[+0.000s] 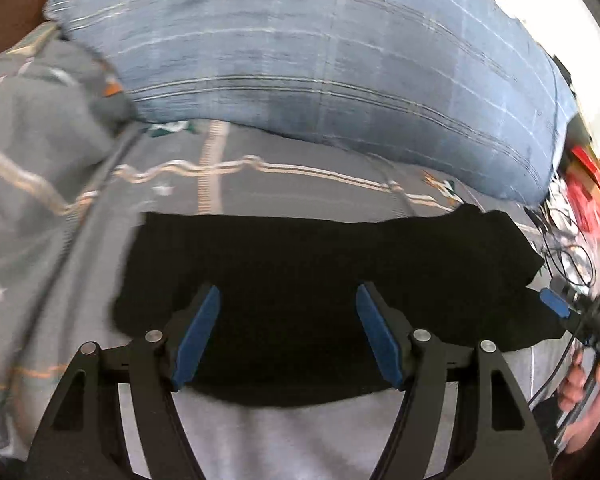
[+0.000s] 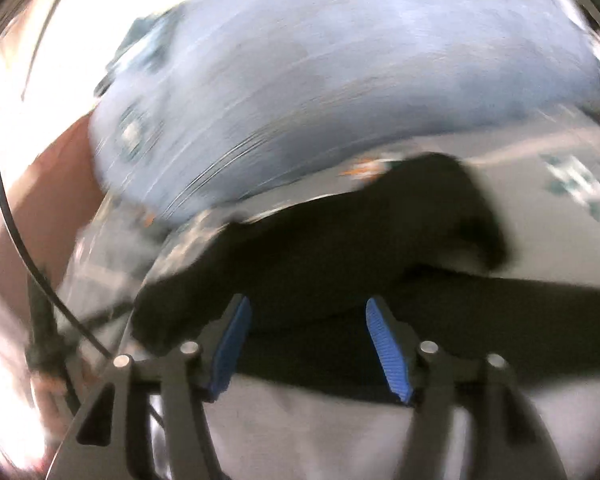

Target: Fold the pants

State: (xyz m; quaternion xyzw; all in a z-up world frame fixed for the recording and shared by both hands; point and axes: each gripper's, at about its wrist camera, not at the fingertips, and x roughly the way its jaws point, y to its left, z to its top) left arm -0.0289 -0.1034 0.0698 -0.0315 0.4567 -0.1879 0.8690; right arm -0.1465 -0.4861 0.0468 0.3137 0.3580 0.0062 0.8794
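Note:
Black pants [image 1: 320, 272] lie flat as a wide dark band on the grey patterned bed sheet [image 1: 280, 176]. My left gripper [image 1: 288, 296] is open and empty, its blue pads spread over the near middle of the pants. My right gripper [image 2: 306, 306] is open and empty too, above the pants [image 2: 340, 248] near their right end, where an upper layer laps over a lower one. The right wrist view is blurred by motion. The right gripper's blue tip also shows in the left wrist view [image 1: 554, 302] at the pants' right edge.
A big blue plaid pillow [image 1: 320, 64] lies just behind the pants. Crumpled grey bedding [image 1: 40, 152] is at the left. Cables and red items [image 1: 584, 208] sit past the bed's right edge. The person's hand [image 1: 576, 384] shows at lower right.

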